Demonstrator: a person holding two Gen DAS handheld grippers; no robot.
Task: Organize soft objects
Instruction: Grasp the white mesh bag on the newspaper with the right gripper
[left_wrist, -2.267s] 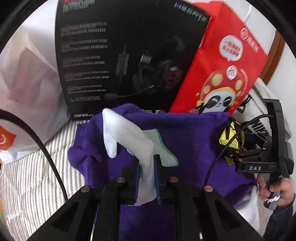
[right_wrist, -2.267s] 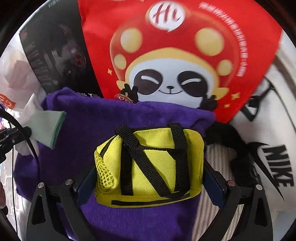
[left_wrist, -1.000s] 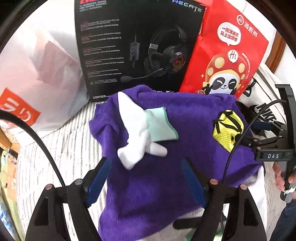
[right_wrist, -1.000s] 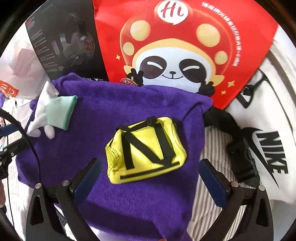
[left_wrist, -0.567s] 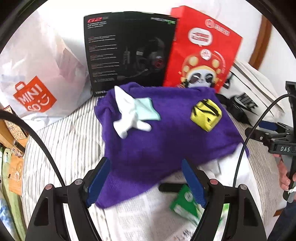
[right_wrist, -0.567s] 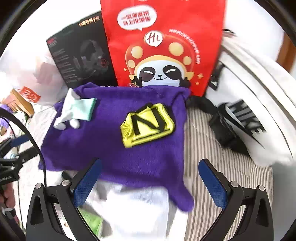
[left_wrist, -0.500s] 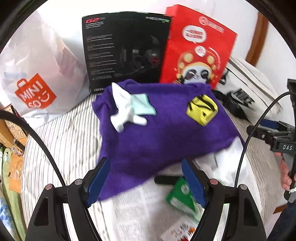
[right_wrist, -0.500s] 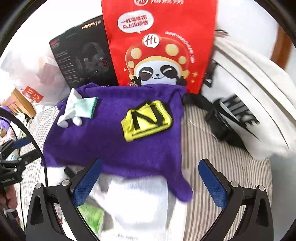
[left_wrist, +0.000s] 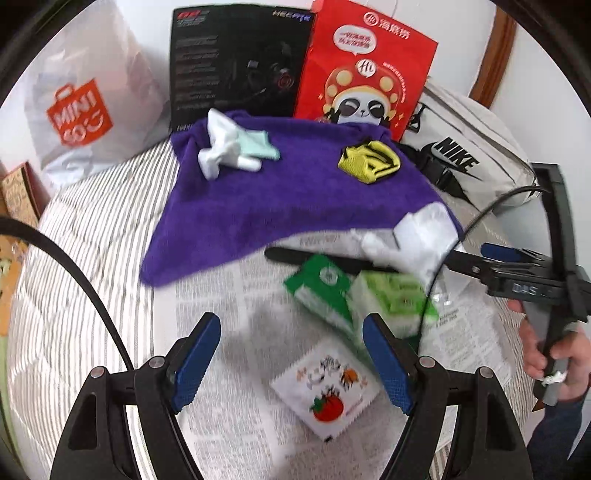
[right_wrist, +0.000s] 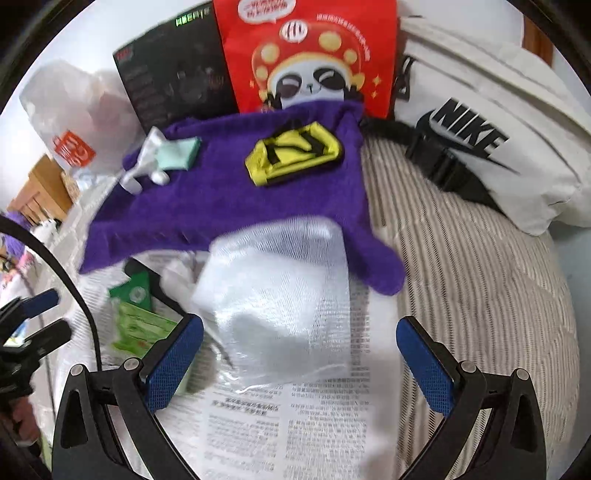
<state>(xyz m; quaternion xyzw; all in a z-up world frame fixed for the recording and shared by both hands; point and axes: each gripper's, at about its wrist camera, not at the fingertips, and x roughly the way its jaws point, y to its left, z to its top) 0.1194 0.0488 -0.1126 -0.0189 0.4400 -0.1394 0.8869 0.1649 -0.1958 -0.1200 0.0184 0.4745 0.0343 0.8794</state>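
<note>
Left wrist view: the left claw (left_wrist: 291, 354) hangs spread and empty over newspaper (left_wrist: 221, 295) on the bed. The right claw (right_wrist: 299, 354) is spread too, above a white mesh pouch (right_wrist: 273, 295). Beyond, a white glove (left_wrist: 229, 151) and yellow pouch (left_wrist: 369, 160) already lie on the purple towel (left_wrist: 280, 199); green packets (left_wrist: 354, 295) look unsorted.

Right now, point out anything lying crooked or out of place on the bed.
The purple towel lies skewed, its near edge overlapping the newspaper. A black strip pokes out from under it, across the green packets.
</note>
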